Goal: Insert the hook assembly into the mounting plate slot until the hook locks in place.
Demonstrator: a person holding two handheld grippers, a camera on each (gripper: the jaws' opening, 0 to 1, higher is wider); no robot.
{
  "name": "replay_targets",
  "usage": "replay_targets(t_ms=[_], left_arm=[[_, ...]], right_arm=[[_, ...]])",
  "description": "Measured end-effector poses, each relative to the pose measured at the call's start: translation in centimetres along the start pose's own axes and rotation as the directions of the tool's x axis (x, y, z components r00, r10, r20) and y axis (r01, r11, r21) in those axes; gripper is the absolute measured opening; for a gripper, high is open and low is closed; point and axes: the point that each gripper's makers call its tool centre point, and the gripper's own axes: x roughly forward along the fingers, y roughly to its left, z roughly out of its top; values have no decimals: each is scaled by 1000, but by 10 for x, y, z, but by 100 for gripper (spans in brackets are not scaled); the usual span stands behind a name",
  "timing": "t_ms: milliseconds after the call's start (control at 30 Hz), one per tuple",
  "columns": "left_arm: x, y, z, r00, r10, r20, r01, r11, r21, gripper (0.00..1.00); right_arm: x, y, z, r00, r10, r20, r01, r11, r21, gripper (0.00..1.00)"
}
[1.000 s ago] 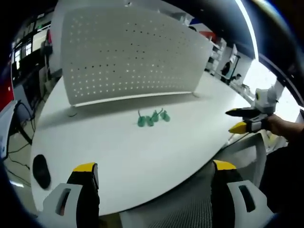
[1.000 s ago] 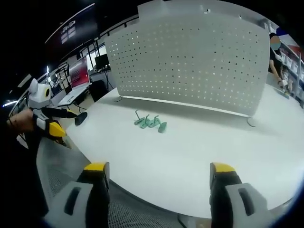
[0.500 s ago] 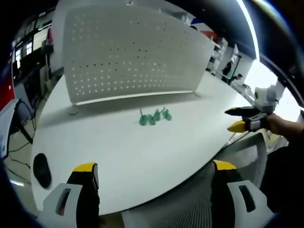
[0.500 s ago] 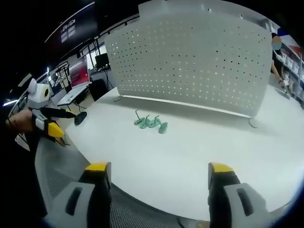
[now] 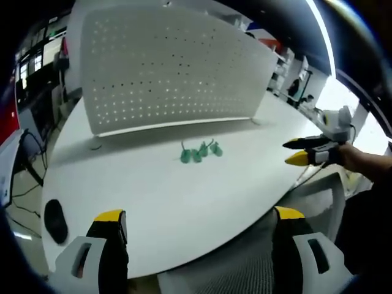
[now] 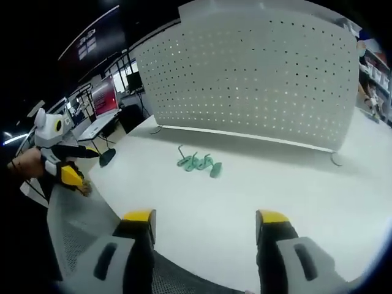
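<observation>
White table (image 5: 159, 202) (image 6: 294, 184) runs ahead of both your grippers, nothing on it touched. The perforated mounting plate (image 5: 165, 67) (image 6: 251, 73) stands upright at the far side, well beyond the fingertips, on small feet. A chair with grey mesh (image 6: 79, 226) sits at the table edge, just past your right gripper's left finger.

The green hooks (image 5: 199, 150) (image 6: 199, 163) lie in a small cluster on the table in front of the plate, roughly centred between each gripper's fingers and well ahead of them. They're apart from the plate, none in a slot.

Your left gripper (image 5: 199, 220): released, jaws wide apart, nothing between the yellow-tipped fingers (image 5: 110, 217). It hangs back at the near table edge. In the right gripper view it sits off to the left (image 6: 82, 171) in your hand (image 6: 27, 165), near the table edge.

Your right gripper (image 6: 205, 217): also released and holding nothing, its yellow fingertips (image 6: 139, 216) spread over the near edge of the table. In the left gripper view it comes in from the right (image 5: 293, 152), over the table edge, well right of the hooks.

A dark mouse-like object (image 5: 55, 222) lies on the table, just ahead and left of the left gripper's left finger.
</observation>
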Motion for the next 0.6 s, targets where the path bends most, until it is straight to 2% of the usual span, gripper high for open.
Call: replay_targets(t_ms=[267,600], left_arm=[[-3,4,1,1000,9,-2,-9,1000,-5,100],[0,6,-1,1000,16,-20,-16,1000,-4,100]], right_arm=[[21,3,13,999,35,3,-35,999,10,57],[55,1,33,998,67,-3,-67,997,-47,48]])
